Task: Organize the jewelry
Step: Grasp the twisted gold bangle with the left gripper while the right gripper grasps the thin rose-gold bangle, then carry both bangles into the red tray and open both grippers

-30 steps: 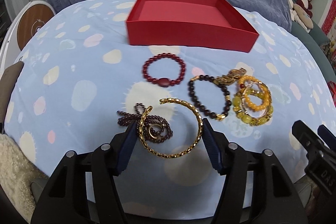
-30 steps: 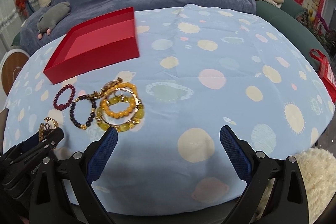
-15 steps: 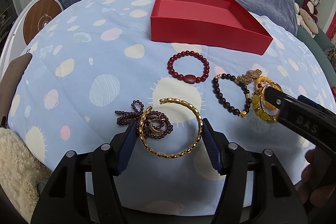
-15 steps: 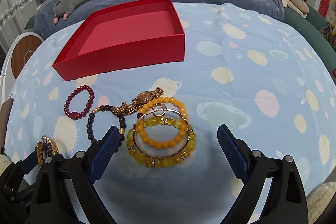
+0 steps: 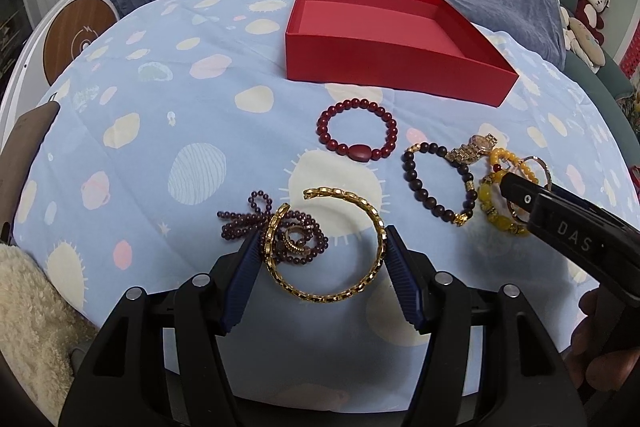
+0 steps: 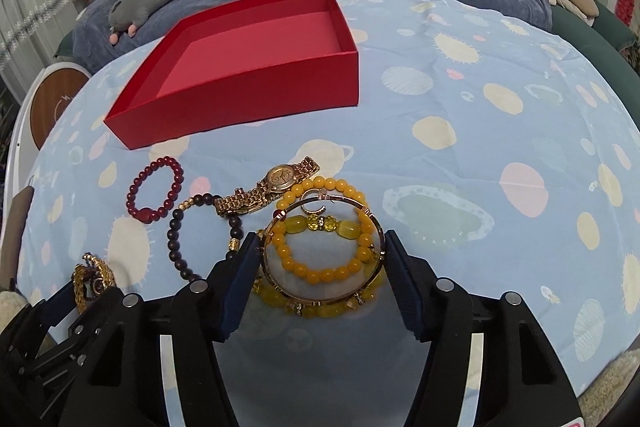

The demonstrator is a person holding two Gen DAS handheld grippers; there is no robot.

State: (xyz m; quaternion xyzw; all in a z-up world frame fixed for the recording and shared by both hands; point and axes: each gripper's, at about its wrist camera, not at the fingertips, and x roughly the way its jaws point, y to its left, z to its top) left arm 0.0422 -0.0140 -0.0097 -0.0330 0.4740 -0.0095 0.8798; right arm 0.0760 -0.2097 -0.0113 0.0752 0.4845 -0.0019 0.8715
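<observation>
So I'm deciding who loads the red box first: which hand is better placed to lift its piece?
Probably left: its tongs already pinch the gold chain bracelet. The right tongs have just been closing around the rose-gold bangle, tangled with yellow beads.

On the planet-print blue cloth (image 6: pixel 460 167), the open red cardboard box (image 6: pixel 256 83) lies behind the red bead bracelet (image 6: pixel 156 193), left of the gold link watch (image 6: pixel 272 187).

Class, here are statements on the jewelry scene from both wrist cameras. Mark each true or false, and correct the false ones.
1. The red box holds a bracelet. False: it is empty.
2. The left gripper brackets the gold chain bangle. True.
3. The gold watch lies inside the box. False: it lies on the cloth.
4. The right gripper brackets the thin gold bangle. True.
5. The dark red bead bracelet lies on the cloth. True.
</observation>
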